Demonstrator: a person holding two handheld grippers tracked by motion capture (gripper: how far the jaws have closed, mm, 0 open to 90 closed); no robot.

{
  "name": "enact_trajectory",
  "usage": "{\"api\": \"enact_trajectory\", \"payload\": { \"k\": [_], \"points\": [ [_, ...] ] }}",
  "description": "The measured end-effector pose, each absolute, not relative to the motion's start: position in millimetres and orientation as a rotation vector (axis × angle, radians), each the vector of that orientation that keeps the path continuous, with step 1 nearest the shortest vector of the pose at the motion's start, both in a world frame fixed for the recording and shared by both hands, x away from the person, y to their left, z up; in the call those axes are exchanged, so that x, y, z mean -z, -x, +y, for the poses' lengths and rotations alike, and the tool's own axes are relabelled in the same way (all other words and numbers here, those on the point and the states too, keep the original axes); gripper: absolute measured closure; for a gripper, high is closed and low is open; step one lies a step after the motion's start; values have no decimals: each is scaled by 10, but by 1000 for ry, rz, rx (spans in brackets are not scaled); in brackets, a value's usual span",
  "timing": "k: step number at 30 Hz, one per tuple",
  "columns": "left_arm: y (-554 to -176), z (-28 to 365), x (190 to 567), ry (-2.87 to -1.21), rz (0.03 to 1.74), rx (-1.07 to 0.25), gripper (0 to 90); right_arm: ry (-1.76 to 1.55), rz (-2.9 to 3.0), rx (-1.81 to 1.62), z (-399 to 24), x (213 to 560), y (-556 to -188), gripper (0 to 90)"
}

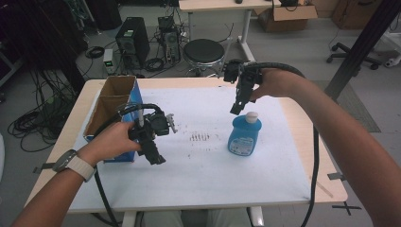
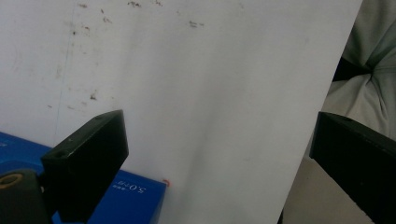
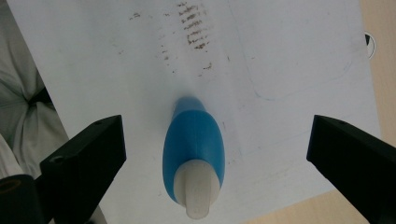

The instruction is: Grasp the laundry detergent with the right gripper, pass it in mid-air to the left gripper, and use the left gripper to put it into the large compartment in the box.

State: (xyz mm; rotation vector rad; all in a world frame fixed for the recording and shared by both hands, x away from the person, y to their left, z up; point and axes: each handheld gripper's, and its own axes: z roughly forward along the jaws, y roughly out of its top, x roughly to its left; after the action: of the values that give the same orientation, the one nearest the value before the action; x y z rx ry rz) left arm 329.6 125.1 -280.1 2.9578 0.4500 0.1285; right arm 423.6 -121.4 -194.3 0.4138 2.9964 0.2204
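Upright blue plastic bottle with a white cap (image 1: 244, 135), long axis vertical, standing on the white-covered bench (image 1: 283, 165) directly below the right hand-held gripper (image 1: 235, 111), whose jaws are spread wide on either side of the cap, grasping nothing. The left hand-held gripper (image 1: 158, 161), likewise released, hangs well left of the bottle, beside the open blue cardboard box (image 1: 113, 111). Count: one bottle, one box, two grippers; the right is nearer.
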Motion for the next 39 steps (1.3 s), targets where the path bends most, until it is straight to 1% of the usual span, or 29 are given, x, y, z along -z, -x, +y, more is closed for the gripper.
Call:
{"api": "enact_trajectory", "payload": {
  "k": [19,39],
  "points": [
    [-3270,1252,2756,-2950,447,-137,49,-474,2974,-296,-1533,1855,-4111,43],
    [-3266,1276,2748,-2941,454,-141,49,-533,2981,-382,-1880,2032,-4006,43]
  ]
}}
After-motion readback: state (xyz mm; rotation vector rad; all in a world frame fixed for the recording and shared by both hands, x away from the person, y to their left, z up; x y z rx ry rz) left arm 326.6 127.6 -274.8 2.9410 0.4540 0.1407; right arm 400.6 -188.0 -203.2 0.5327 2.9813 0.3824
